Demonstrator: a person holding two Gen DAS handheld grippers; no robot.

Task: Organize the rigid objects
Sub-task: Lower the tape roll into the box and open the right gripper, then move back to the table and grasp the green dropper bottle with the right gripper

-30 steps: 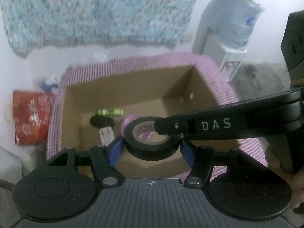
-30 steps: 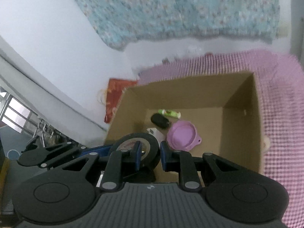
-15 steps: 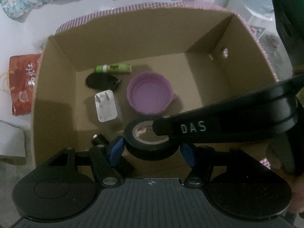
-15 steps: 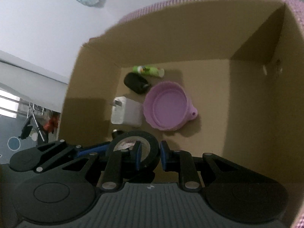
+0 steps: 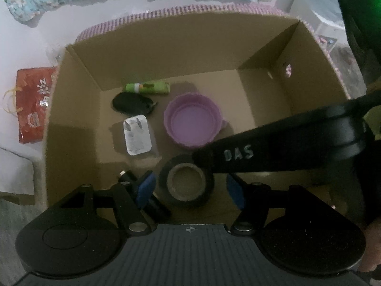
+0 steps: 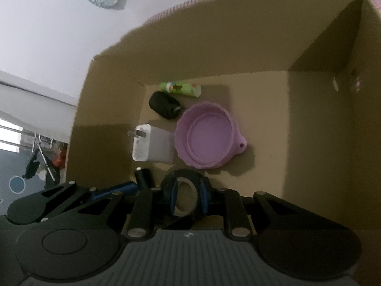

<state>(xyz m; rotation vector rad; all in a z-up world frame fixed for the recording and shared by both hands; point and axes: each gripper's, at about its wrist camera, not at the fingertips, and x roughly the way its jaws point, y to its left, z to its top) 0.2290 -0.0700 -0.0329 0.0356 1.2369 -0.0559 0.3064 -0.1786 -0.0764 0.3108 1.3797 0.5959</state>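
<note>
Cardboard box point(image 5: 78, 109), open-topped, walls rising on all sides of both tools; bare floor to the right of the jaws. Roll of black tape point(image 5: 186, 181), brown core, low at the near wall. Right gripper point(image 6: 188, 196): jaws clamped on the roll's wall. Left gripper point(image 5: 190, 188): jaws apart, flanking the roll, clear of it. Beyond the jaws: purple bowl point(image 5: 194, 125), white plug point(image 5: 137, 134), black pouch point(image 5: 132, 103), green tube point(image 5: 148, 88).

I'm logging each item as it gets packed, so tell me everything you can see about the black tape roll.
The black roll of tape is a glossy ring with a pale cardboard core. It lies low in the brown cardboard box, near its front wall, below the purple bowl. The right gripper pinches its wall; the left gripper's blue fingers flank it without touching.
</note>
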